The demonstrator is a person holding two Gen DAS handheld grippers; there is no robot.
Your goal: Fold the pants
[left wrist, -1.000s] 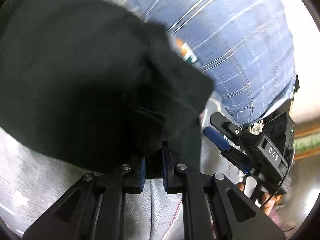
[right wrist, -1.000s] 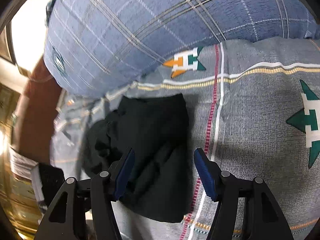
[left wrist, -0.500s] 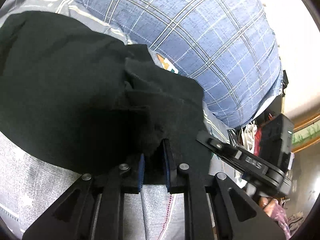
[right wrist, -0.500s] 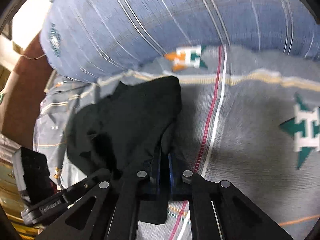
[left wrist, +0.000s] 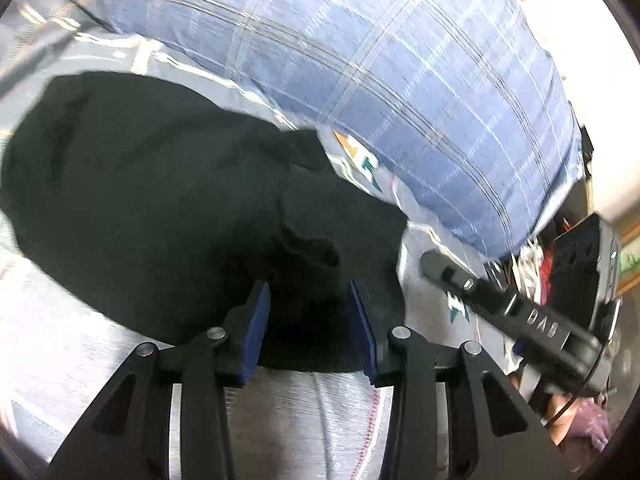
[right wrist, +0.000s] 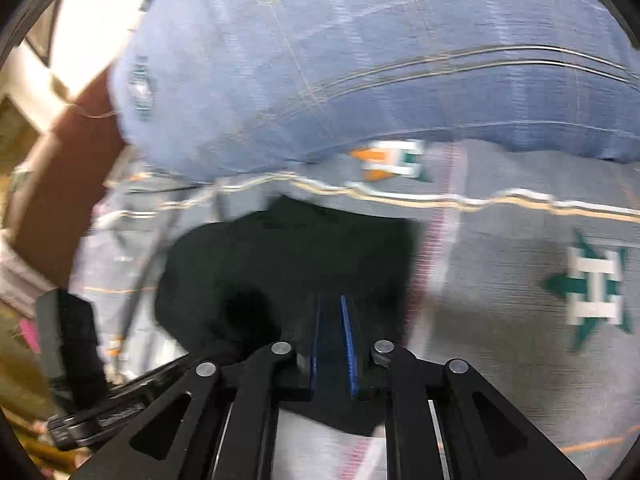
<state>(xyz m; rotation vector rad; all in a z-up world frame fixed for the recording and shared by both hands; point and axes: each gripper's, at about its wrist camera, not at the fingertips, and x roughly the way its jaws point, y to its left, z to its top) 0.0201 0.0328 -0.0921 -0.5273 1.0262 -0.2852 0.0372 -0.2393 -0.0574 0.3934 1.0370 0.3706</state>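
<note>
The black pants (left wrist: 168, 208) are lying in a compact, doubled-over bundle on the grey patterned bedspread (right wrist: 500, 272), just in front of the blue plaid pillow (left wrist: 380, 80), so most of the folding is judged to be done. The left tongs (left wrist: 310, 328) are being held spread apart with nothing gripped, their blue pads flanking the near edge of the bundle, while the right tongs (right wrist: 332, 340) are being kept nearly closed on what looks like a pinch of the dark cloth at the edge farthest from the pillow. A lumpy ridge is still showing on top, so a final smoothing or one last fold is judged to be left.
</note>
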